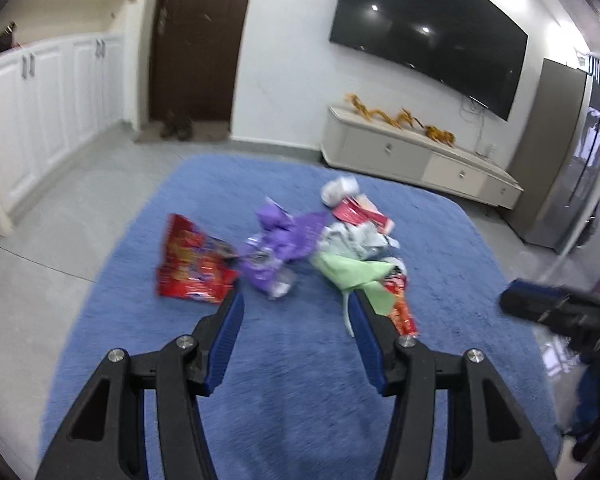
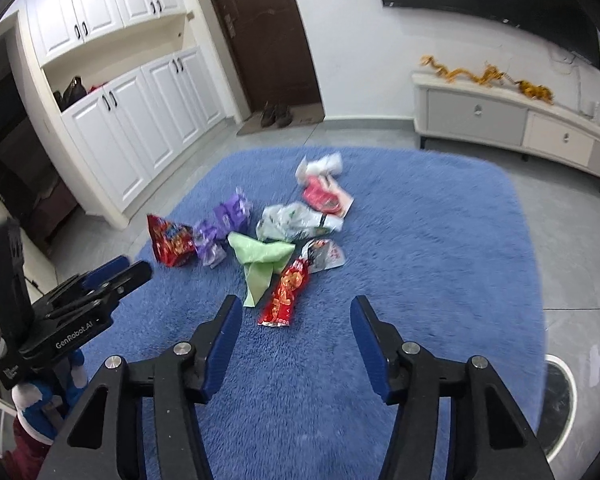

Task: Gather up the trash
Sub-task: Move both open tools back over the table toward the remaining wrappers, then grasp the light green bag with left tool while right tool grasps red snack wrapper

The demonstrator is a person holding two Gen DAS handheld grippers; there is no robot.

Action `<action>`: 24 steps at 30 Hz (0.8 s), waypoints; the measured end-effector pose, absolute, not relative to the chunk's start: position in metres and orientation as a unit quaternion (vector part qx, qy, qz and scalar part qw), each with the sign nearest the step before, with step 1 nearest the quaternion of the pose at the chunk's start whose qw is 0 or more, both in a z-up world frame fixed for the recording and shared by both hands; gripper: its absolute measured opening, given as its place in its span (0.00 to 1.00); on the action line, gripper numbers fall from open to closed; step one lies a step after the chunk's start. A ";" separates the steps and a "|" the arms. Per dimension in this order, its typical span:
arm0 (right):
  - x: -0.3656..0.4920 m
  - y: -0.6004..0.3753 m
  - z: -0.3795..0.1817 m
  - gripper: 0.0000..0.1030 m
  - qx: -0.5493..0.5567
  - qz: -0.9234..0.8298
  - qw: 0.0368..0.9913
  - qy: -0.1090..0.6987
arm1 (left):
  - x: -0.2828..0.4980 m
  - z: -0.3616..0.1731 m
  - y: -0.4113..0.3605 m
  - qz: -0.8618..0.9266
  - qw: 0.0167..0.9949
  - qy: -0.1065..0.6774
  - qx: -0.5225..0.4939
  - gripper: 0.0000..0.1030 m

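Note:
A pile of trash lies on a blue rug (image 1: 300, 360) (image 2: 420, 260): a red snack bag (image 1: 194, 264) (image 2: 168, 246), a purple wrapper (image 1: 278, 248) (image 2: 224, 226), a light green plastic bag (image 1: 352, 274) (image 2: 260, 258), a narrow red packet (image 2: 286, 294) (image 1: 402, 308), a pale crumpled bag (image 2: 296, 222) and a pink-red packet (image 2: 324, 196). My left gripper (image 1: 296, 304) hovers open just short of the pile, nothing between its fingers. In its own view my right gripper (image 2: 296, 308) is open, the narrow red packet just beyond its tips, untouched.
White cupboards (image 2: 132, 128) line the left wall beside a dark door (image 2: 260, 36) with shoes (image 2: 276, 114) at its foot. A low TV cabinet (image 1: 420, 156) stands under a wall-mounted screen (image 1: 428, 36). Grey floor tiles (image 1: 60, 220) surround the rug. A round object (image 2: 558, 404) sits at the rug's right edge.

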State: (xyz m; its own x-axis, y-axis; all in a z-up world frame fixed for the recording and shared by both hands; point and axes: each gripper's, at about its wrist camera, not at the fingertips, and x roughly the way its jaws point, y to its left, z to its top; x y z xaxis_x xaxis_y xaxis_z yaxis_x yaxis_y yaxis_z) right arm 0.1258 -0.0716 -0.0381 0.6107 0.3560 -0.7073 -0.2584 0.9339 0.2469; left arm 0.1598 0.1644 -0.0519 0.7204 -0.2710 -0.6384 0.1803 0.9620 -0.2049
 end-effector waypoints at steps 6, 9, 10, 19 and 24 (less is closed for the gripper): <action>0.153 -0.064 -0.078 0.49 0.054 0.189 0.875 0.443 | 0.204 -0.069 0.142 -0.142 0.896 0.403 -0.121 0.51; 0.165 -0.062 -0.094 0.47 0.056 0.200 0.865 0.457 | 0.222 -0.079 0.134 -0.140 0.881 0.425 -0.155 0.51; 0.168 -0.061 -0.098 0.46 0.058 0.205 0.862 0.460 | 0.226 -0.082 0.131 -0.136 0.878 0.430 -0.161 0.51; 0.186 -0.052 -0.118 0.21 0.069 0.241 0.847 0.469 | 0.256 -0.112 0.117 -0.114 0.848 0.467 -0.221 0.51; 0.177 -0.064 -0.117 0.11 0.083 0.252 0.844 0.465 | 0.250 -0.112 0.113 -0.138 0.847 0.459 -0.230 0.33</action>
State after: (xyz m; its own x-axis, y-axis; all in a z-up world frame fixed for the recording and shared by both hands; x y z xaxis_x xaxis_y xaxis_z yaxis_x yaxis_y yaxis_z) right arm 0.1772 -0.0637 -0.1171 0.4396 0.5030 -0.7441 -0.3485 0.8591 0.3749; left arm 0.2497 0.1127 -0.1124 0.5396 -0.4459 -0.7142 0.0226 0.8556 -0.5171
